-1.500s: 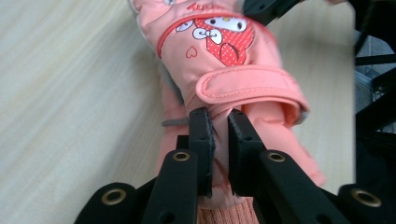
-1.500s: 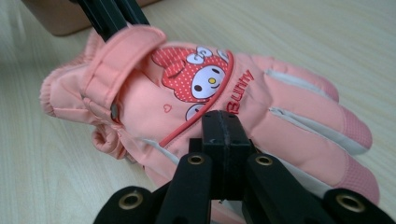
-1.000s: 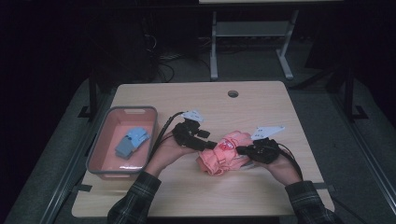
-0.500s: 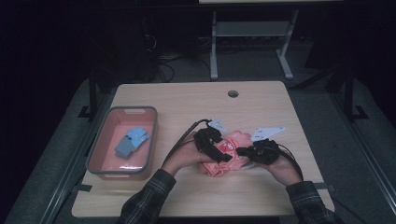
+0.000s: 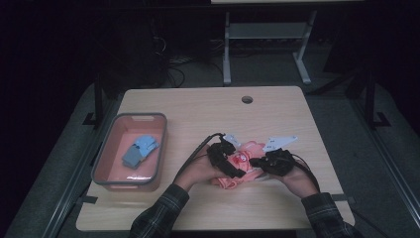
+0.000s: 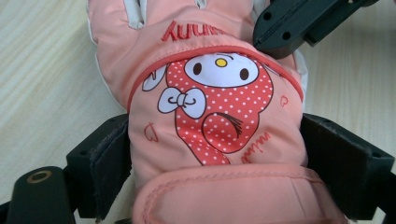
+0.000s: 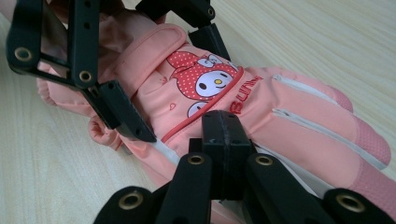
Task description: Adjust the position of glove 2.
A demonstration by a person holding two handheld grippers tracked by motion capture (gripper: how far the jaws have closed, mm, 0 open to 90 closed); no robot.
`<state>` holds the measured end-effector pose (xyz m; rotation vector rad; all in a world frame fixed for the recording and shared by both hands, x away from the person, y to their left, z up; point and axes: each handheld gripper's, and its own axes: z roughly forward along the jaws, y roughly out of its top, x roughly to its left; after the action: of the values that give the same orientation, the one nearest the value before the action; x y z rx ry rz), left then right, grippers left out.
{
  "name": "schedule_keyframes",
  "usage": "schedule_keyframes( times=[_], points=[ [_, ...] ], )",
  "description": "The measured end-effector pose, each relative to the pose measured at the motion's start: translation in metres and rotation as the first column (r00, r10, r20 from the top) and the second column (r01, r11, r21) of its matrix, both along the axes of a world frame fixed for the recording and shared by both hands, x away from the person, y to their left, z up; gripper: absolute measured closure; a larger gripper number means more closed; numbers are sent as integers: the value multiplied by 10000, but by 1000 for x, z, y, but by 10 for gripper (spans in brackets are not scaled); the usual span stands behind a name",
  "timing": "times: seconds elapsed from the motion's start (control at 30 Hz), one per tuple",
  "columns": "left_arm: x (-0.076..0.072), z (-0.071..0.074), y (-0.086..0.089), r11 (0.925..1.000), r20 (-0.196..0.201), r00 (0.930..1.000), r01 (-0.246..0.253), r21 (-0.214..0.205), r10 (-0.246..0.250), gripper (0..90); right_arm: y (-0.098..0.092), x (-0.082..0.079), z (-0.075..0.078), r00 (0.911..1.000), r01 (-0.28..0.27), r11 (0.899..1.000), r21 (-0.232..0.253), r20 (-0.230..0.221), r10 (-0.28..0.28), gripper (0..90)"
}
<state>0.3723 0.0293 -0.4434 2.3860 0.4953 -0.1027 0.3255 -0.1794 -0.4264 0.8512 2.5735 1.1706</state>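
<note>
We hold the left gripper (image 6: 210,154) with its jaws just spread wide on either side of the pink glove (image 6: 210,116), at the cuff end. Our right gripper (image 7: 223,135) is clenched on the glove's edge. The glove lies on the table (image 5: 198,109), well right of the pink bin (image 5: 106,163).

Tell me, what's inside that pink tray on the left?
In the pink tray, the high view shows a blue item, seemingly folded fabric, lying on the tray floor. Whatever lies beneath it is covered; the dim, distant picture hides finer detail.
</note>
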Motion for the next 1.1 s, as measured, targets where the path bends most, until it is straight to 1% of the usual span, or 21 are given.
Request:
schedule_keyframes(
  times=[0.1, 0.13, 0.17, 0.2, 0.23, 0.27, 0.3, 0.47, 0.57, 0.63, 0.67, 0.7, 0.73, 0.77, 0.8, 0.87, 0.93, 0.97, 1.03, 1.07, 1.1],
  points=[
    [-3, -3, -1, 9999, -96, 9999, -105, 133, 106, 123, 2, -1, 0, 10000, 62, 9999, -105, -44, -63, 900],
    [-3, -4, -2, 9998, -126, 9998, -141, 106, 142, 122, 2, -1, 0, 10000, 64, 9999, -105, -35, -64, 900],
    [-3, -7, -3, 9998, -405, 9992, 13, 174, -6, 122, 2, -1, 0, 10000, 51, 9999, -116, -13, -51, 900],
    [-3, -7, -3, 9998, -405, 9992, 13, 174, -6, 121, 2, -1, 0, 10000, -22, 10000, -86, -47, 21, 900],
    [-4, -13, -6, 9992, -235, 9996, 187, 362, -179, 121, 4, -2, 0, 10000, -34, 10000, -28, -89, 33, 900],
    [-4, -13, -6, 9990, -229, 9995, 209, 383, -200, 121, 5, -3, 0, 10000, -12, 9999, -171, 26, 12, 900],
    [-5, -13, -7, 9986, -179, 9996, 225, 470, -216, 120, 5, -3, 0, 10000, 0, 9998, -212, 83, 2, 900],
    [-10, -15, -10, 9983, 50, 10000, 55, 574, -58, 119, 5, -2, -1, 10000, -14, 9998, -173, 28, 15, 900],
    [-10, -15, -10, 9981, -7, 10000, -14, 612, 15, 121, 5, -2, -1, 10000, -9, 9999, -168, 39, 10, 900],
    [-10, -15, -11, 9974, 33, 10000, 1, 721, -3, 125, 4, -2, -1, 10000, -20, 10000, -58, 51, 21, 900],
    [-10, -15, -11, 9967, 89, 9999, 54, 804, -61, 131, 2, -3, 1, 10000, 20, 9999, 138, -31, -19, 900],
    [-9, -15, -11, 9965, 106, 9999, 58, 836, -67, 141, 1, -4, 2, 10000, -3, 9996, 295, -79, 6, 858],
    [-9, -14, -11, 9957, 96, 9999, 63, 925, -73, 159, -1, -4, 3, 9999, -101, 9991, 415, -51, 104, 767],
    [-8, -13, -11, 9951, 98, 9999, 77, 985, -87, 177, -4, -5, 6, 9999, -129, 9979, 629, 105, 123, 700],
    [-8, -12, -11, 9947, 86, 9999, 83, 1024, -92, 198, -6, -8, 9, 9999, 16, 9964, 842, 126, -26, 630],
    [-7, -11, -10, 9947, 42, 10000, 68, 1027, -72, 237, -11, -13, 13, 9985, 316, 9956, 881, 420, -354, 541],
    [-7, -10, -9, 9945, -3, 9999, 101, 1046, -101, 290, -20, -18, 16, 9939, 735, 9929, 940, 757, -807, 476],
    [-7, -10, -9, 9942, 19, 9999, 138, 1069, -141, 311, -26, -21, 17, 9907, 1009, 9900, 983, 813, -1091, 456],
    [-6, -8, -7, 9945, -109, 9998, 168, 1036, -157, 361, -40, -26, 19, 9839, 1476, 9816, 1212, 829, -1582, 420],
    [-5, -7, -6, 9947, -191, 9997, 141, 1021, -123, 394, -49, -28, 20, 9766, 1728, 9764, 1298, 1066, -1870, 400],
    [-5, -6, -5, 9950, -271, 9996, 128, 987, -102, 423, -56, -31, 19, 9735, 1910, 9723, 1350, 1009, -2053, 390]
  ],
)
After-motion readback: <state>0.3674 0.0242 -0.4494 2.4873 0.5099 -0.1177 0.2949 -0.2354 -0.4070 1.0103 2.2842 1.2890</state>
